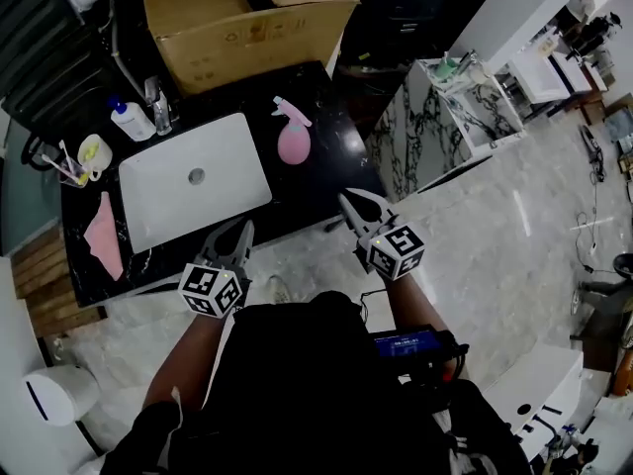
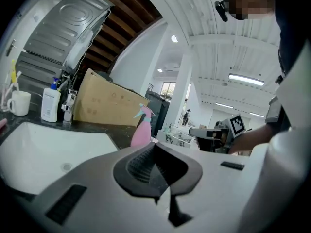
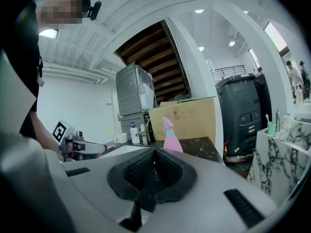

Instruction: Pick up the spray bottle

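- Pink plastic spray bottle with a teal collar stands upright on the black speckled stone counter. It is just right of the white rectangular sink basin and in front of the big brown cardboard box.
- Left gripper: jaws clenched together, nothing between them. It is held in the air at the counter's front edge by the basin, well apart from the bottle.
- Right gripper: jaws also pressed together, empty. It is at the front edge further right, near the bottle but not touching it.
- Both gripper views look over closed pads at the bottle, upright ahead, with the box behind it.
- Back left of the counter: 1 white pump bottle, a chrome faucet, a white mug with toothbrushes in it.
- A pink cloth lies left of the basin.
- A white marble-patterned cabinet stands right of the counter.
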Available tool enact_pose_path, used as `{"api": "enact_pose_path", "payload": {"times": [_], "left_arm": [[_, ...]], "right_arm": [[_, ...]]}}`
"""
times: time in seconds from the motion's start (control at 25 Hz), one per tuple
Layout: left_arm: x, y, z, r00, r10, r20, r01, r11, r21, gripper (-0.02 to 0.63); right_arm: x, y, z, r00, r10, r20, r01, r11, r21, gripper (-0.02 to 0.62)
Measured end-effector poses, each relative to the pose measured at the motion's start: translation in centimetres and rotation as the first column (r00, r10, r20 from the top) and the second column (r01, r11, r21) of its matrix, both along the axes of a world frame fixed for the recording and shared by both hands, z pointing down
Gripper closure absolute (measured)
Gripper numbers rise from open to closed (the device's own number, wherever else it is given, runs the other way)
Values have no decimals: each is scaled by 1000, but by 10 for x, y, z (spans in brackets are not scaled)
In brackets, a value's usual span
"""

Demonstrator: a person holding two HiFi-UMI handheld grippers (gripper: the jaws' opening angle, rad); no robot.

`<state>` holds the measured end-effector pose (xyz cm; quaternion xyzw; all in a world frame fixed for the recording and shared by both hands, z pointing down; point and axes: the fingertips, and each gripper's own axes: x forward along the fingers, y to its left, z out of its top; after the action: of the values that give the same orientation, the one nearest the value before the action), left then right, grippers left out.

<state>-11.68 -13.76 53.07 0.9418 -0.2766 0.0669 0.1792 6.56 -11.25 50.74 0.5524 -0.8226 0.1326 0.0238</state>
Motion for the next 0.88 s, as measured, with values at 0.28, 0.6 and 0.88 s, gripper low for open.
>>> {"api": "enact_pose_path", "payload": {"times": [0.28, 0.6, 0.88], "left_arm": [[-1, -21, -3, 1000, 29, -13, -29, 1000, 4, 598], [28, -22, -8, 999, 47, -23, -48, 999, -12, 598], [70, -40, -17, 1000, 4, 2, -4, 1000, 11, 598]], "right_arm": [[-1, -18, -5, 999, 45, -5, -45, 999, 4, 569], [19, -31, 0, 998, 56, 25, -56, 998, 0, 569], [49, -60, 5, 1000, -11, 22, 11, 1000, 9, 569]]}}
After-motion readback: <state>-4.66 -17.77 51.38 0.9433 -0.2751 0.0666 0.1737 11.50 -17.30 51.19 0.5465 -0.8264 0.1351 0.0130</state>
